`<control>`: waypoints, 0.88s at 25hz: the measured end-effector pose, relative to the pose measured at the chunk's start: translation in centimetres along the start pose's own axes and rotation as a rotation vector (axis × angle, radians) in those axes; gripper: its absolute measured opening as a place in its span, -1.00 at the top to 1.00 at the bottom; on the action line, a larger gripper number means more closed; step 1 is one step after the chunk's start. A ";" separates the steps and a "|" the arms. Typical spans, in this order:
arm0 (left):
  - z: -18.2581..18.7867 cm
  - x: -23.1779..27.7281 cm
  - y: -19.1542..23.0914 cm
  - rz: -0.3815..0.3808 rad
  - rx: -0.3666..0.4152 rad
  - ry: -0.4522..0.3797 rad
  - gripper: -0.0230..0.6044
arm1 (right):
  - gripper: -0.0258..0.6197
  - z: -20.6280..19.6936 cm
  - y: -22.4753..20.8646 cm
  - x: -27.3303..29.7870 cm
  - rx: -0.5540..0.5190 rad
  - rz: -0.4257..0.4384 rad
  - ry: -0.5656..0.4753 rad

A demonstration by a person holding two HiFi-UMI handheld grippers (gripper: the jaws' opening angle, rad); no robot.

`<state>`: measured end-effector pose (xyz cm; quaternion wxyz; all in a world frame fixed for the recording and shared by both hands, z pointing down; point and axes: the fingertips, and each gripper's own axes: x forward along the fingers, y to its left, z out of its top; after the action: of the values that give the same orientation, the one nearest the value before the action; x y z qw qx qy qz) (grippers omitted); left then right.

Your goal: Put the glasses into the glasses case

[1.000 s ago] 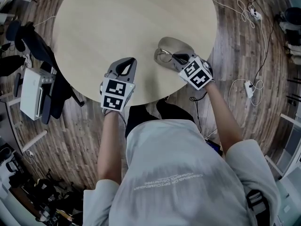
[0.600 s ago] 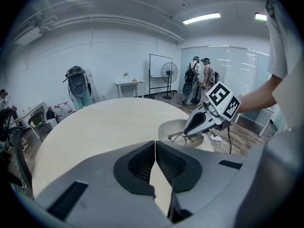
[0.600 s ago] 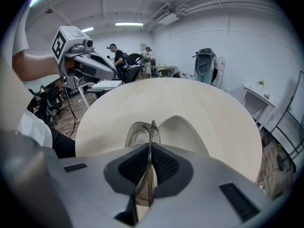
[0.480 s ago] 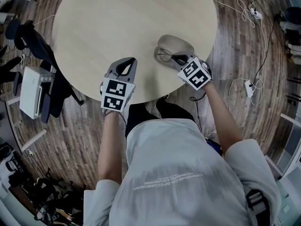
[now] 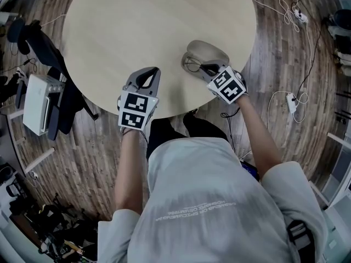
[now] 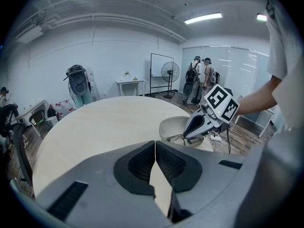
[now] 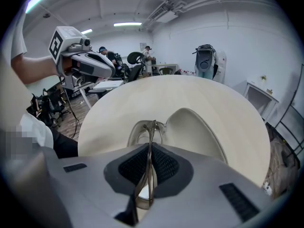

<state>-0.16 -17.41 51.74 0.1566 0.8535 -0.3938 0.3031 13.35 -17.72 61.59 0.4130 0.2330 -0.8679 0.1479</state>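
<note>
the thin brownish wire-framed glasses point(image 7: 150, 127) are pinched edge-on in the right gripper point(image 7: 149, 151), held just over the open beige clamshell case point(image 7: 199, 127) on the round pale table point(image 5: 137, 26). the left gripper point(image 6: 155, 158) is closed on nothing. the frame looks light, springy and easily bent, so it's best gripped gently at the rim, not the lenses.
</note>
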 end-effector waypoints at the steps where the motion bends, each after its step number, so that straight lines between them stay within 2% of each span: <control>1: -0.1 0.0 0.0 0.000 -0.001 0.001 0.88 | 0.87 -0.1 0.1 0.1 0.000 0.002 0.002; 13: -0.6 -0.1 -0.3 -0.001 -0.001 0.014 0.88 | 0.87 -0.9 1.5 1.2 0.040 0.048 0.008; 19: -0.4 -1.0 -0.6 0.000 0.000 0.022 0.88 | 0.87 -1.5 1.3 1.7 0.117 0.049 0.021; 22: -0.5 -1.4 0.0 -0.003 0.003 0.030 0.88 | 0.87 -1.5 1.3 2.2 0.095 0.028 0.048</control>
<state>-1.04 -16.33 51.18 0.1618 0.8497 -0.3897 0.3161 12.49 -16.58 64.15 0.4201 0.2363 -0.8530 0.2002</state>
